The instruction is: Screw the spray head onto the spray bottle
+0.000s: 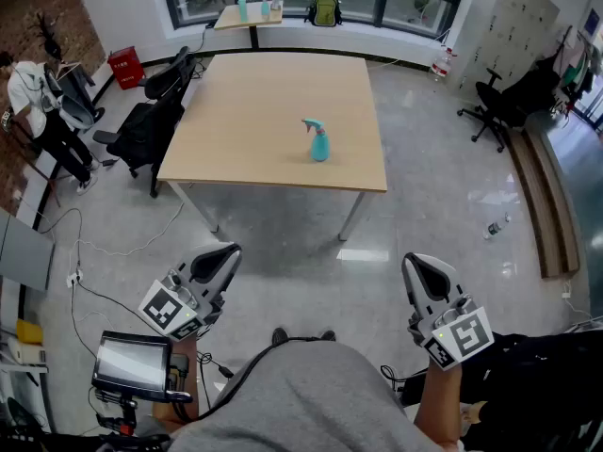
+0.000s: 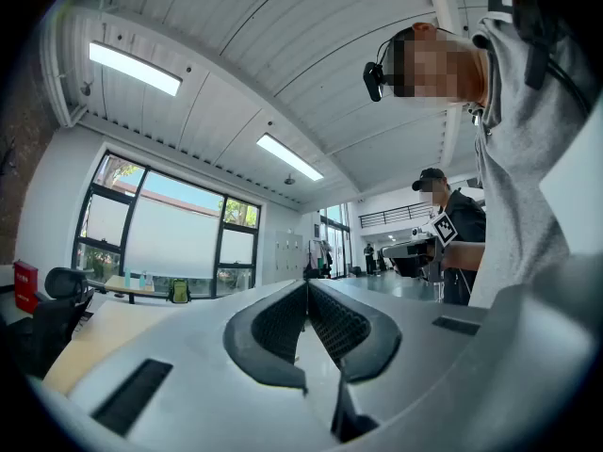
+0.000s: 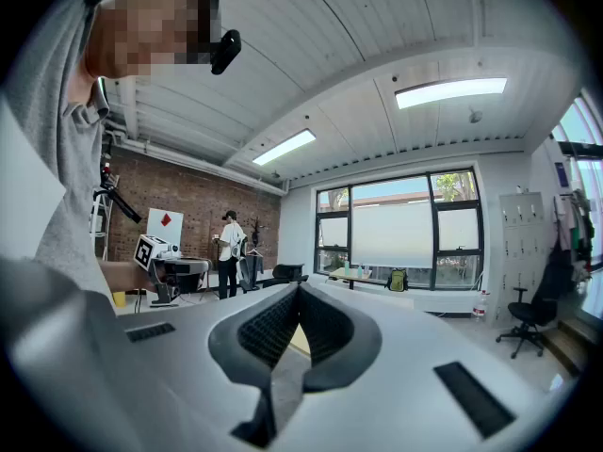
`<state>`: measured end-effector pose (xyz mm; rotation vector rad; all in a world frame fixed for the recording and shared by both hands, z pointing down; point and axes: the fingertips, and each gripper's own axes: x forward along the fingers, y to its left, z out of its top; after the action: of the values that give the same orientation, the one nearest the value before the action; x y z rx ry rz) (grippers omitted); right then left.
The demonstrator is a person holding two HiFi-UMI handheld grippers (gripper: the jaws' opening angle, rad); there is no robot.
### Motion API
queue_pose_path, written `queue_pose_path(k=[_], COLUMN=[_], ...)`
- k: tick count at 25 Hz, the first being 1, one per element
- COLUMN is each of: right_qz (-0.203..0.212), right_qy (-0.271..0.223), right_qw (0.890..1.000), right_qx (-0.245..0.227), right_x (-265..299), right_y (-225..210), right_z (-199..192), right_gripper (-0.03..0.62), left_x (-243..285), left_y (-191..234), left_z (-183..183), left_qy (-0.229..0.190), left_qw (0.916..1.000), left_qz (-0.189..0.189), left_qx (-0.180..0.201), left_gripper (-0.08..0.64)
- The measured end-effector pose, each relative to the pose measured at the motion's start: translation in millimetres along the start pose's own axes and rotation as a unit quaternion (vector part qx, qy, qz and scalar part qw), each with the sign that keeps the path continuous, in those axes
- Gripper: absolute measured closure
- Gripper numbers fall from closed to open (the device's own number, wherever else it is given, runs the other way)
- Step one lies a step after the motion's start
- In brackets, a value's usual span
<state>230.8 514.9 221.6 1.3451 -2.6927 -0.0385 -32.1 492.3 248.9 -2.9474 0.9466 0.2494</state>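
On the table (image 1: 254, 111), in head view alone, the spray bottle (image 1: 319, 145)

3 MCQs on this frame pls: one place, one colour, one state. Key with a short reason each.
1. Where does the spray bottle stand?
A. on the floor
B. on the wooden table
C. on a chair

2. What colour is the spray bottle?
A. teal
B. red
C. yellow

3. How do the jaws of the left gripper and the right gripper stand?
A. both open
B. one closed on the bottle
C. both shut, nothing between them

Key: 1 B, the head view shows it upright on the wooden table; 2 A, its body is teal; 3 C, each gripper view shows the pads meeting with nothing between.
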Motion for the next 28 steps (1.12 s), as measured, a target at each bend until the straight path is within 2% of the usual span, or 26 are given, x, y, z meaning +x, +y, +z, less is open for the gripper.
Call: queue_pose_path(k=[3,9,16,22,28], right_qz=[0.005,0.005,-0.003,-0.014,-0.015], right_qy=[0.005,0.010,0.019,0.000,0.004], right_qw=[1.000,1.000,1.000,1.000,1.000], right_qx=[0.001,0.003,0.008,0.028,0.026], right_x=[1,-2,49,52,57], right_y=[4,3,17,11,20], right_z=[-2,-1,-12,-2,-3], right_gripper=[0.588,0.588,0.588,0.586,0.586], left_x=[-7,-5,-16,-9,-9], left_y=[2,-1,52,54,59], left_z=[-9,-9,-31,-33,-39], left_qy=[0.017,0.018,0.015,0.017,0.013], left_qw=[0.9998,0.9998,0.9997,0.9993,0.9992], left_qz=[0.013,0.011,-0.003,-0.012,-0.013], left_qx=[0.004,-0.004,-0.018,-0.031,-0.034], left_gripper=[0.555,0.555,0.555,0.555,0.555])
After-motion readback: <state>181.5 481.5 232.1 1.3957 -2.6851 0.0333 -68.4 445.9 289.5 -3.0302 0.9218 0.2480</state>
